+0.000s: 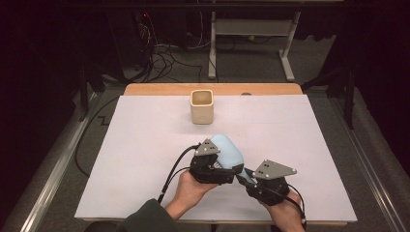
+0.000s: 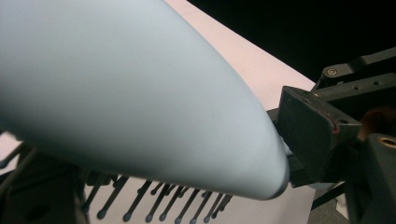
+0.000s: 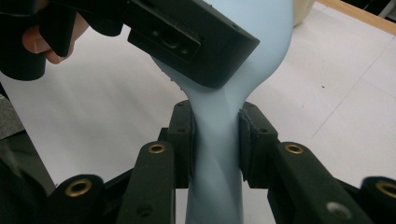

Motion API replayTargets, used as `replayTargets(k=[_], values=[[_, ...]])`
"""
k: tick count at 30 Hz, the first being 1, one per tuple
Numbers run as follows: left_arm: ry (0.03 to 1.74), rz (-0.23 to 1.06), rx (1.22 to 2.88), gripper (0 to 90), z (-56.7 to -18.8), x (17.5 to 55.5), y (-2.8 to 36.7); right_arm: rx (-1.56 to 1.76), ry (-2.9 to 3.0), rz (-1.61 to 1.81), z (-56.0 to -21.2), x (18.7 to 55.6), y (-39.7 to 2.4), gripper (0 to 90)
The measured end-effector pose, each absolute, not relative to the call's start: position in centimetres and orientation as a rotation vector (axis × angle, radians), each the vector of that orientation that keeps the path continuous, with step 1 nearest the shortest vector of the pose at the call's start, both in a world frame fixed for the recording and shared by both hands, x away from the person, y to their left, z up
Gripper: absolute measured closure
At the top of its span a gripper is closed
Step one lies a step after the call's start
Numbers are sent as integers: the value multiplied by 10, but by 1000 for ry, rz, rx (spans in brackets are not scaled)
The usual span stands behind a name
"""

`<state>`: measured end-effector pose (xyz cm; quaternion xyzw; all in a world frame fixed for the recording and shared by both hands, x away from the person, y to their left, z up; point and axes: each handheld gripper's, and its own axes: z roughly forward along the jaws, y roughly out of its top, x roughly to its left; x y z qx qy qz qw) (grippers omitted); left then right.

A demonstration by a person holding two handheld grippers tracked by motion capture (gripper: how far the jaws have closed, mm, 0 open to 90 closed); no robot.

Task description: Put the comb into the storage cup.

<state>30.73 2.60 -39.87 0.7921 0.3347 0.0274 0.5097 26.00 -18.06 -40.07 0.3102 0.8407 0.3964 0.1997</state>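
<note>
A light blue hairbrush (image 1: 227, 149) with black bristles (image 2: 159, 205) is held just above the white table between both grippers. My left gripper (image 1: 218, 163) clamps the broad head (image 2: 130, 93), which looms large in the left gripper view. My right gripper (image 3: 215, 135) is shut on the narrow handle (image 3: 215, 186), its pads (image 3: 183, 135) pressing both sides. In the high view my right gripper (image 1: 247, 177) sits at the front, right of the left one. Its finger (image 2: 317, 135) also shows in the left gripper view, at the handle end.
A cream square cup (image 1: 201, 106) stands upright at the back middle of the white table cover (image 1: 145, 145). A wooden table edge (image 1: 159, 89) runs behind it. Cables (image 1: 174, 169) trail from the left gripper toward the front edge.
</note>
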Motion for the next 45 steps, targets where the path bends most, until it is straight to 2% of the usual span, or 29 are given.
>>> replayTargets(k=[7, 12, 20, 31, 45], values=[[816, 44, 1906, 279, -396, 307, 29, 863, 2349, 1097, -402, 260, -179, 708], [810, 79, 1898, 306, -393, 303, 31, 851, 2347, 1100, -402, 261, -178, 708], [785, 87, 1914, 309, -391, 304, 36, 849, 2348, 1105, -402, 263, -173, 708], [786, 68, 1876, 428, -376, 301, 45, 828, 2348, 1123, -400, 265, -168, 707], [754, 33, 1907, 500, -366, 301, 46, 841, 2370, 1190, -402, 269, -166, 701]])
